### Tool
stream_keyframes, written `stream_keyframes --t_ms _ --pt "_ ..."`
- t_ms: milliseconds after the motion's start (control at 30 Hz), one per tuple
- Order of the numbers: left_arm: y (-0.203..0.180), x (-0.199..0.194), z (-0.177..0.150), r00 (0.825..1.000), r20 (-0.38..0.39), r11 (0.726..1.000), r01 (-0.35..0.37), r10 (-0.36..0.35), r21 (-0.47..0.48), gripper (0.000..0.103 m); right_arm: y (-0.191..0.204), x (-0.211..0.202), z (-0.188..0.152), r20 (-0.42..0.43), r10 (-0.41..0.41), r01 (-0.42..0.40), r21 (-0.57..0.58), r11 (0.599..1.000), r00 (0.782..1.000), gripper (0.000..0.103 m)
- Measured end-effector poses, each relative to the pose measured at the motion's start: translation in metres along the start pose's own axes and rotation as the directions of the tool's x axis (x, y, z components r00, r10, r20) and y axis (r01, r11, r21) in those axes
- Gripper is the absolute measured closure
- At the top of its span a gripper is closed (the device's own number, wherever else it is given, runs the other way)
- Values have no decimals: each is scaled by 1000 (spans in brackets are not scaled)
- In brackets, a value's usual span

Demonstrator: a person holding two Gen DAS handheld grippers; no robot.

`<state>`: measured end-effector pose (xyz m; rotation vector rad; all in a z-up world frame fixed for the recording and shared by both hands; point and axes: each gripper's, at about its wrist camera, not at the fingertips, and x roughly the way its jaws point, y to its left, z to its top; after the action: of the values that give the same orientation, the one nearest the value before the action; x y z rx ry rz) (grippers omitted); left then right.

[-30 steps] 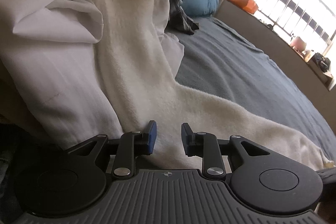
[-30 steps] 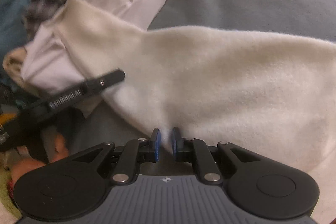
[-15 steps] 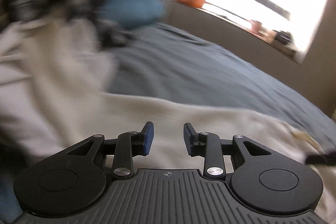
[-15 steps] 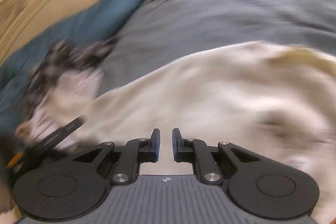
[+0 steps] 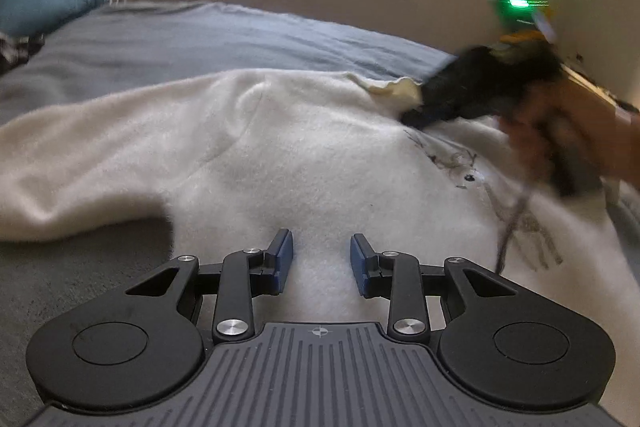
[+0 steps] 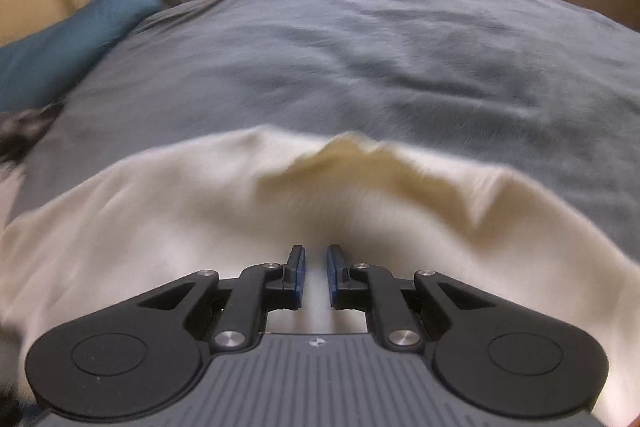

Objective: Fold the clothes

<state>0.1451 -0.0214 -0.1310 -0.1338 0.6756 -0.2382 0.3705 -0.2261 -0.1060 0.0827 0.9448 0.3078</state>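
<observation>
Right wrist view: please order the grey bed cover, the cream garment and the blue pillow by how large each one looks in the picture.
1. grey bed cover
2. cream garment, nearly as large; it lies closer to the camera, so this order is unsure
3. blue pillow, clearly smallest, partly cut by the frame edge

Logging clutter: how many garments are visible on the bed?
2: the cream sweater spread across the middle of the bed, and a dark plaid piece at the left edge. More may lie out of frame.
</observation>
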Motion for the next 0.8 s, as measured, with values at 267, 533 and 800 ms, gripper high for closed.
stream_keyframes --t_ms 267,533,800 --pt "-8 -3 -3 1000 19 999 -9 8 44 71 -28 42 54 53 -31 23 132 991 998 96" --pt "-4 -1 -3 1000 21 1000 4 -5 29 70 -66 -42 46 32 151 -154 192 969 988 93" --pt "-7 -1 -4 1000 20 999 -2 1 44 69 -102 -80 7 -34 6 -3 65 998 999 93"
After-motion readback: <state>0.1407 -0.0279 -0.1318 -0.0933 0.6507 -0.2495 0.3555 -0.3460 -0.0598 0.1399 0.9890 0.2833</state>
